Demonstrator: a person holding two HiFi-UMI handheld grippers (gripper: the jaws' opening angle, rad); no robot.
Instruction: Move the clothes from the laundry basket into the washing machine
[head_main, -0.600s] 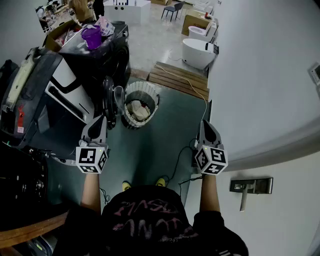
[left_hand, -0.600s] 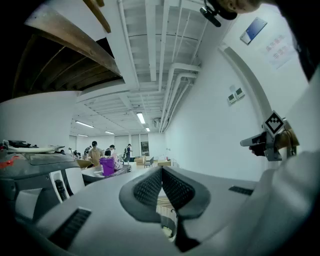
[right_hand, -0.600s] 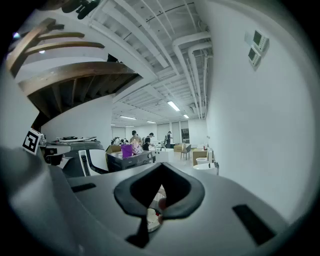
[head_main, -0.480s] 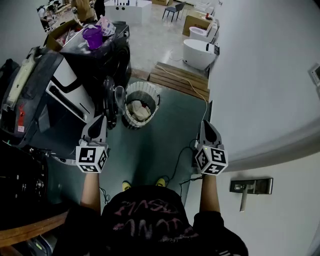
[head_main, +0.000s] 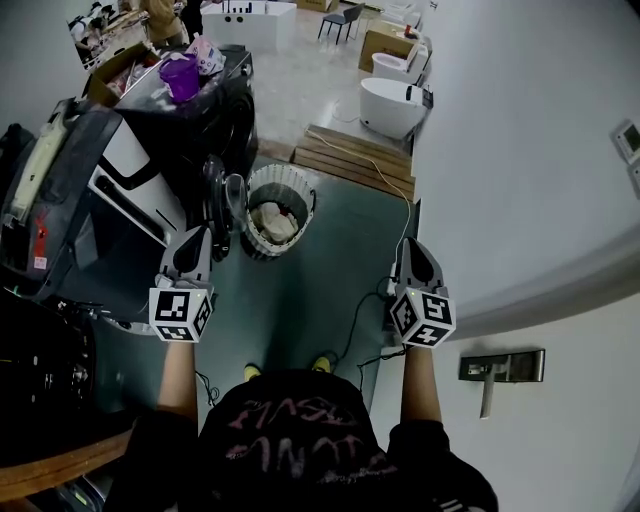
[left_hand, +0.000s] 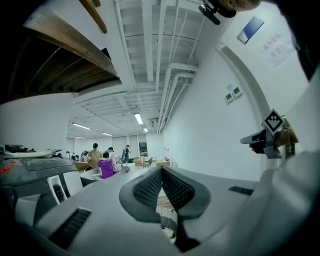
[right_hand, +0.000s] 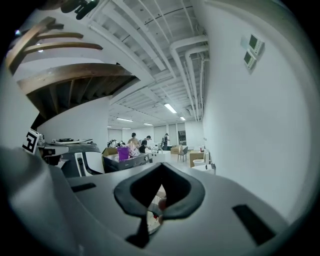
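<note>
A white slatted laundry basket (head_main: 281, 182) stands on the grey floor ahead of me, with pale clothes (head_main: 272, 222) inside. To its left is the dark washing machine (head_main: 190, 130), its round door (head_main: 222, 203) swung open toward the basket. My left gripper (head_main: 196, 235) is held level, short of the door, jaws shut and empty. The right gripper (head_main: 412, 246) is level near the white wall, also shut and empty. In the left gripper view the jaws (left_hand: 161, 171) meet, with the basket (left_hand: 167, 224) seen below them. The right gripper view shows shut jaws (right_hand: 160, 168) over the clothes (right_hand: 156, 204).
A purple cup (head_main: 183, 75) sits on top of the machine. A wooden pallet (head_main: 352, 160) and white tub (head_main: 392, 104) lie beyond the basket. A cable (head_main: 362, 325) runs along the floor. A white wall with a metal handle (head_main: 500, 370) is at right, dark equipment (head_main: 60, 200) at left.
</note>
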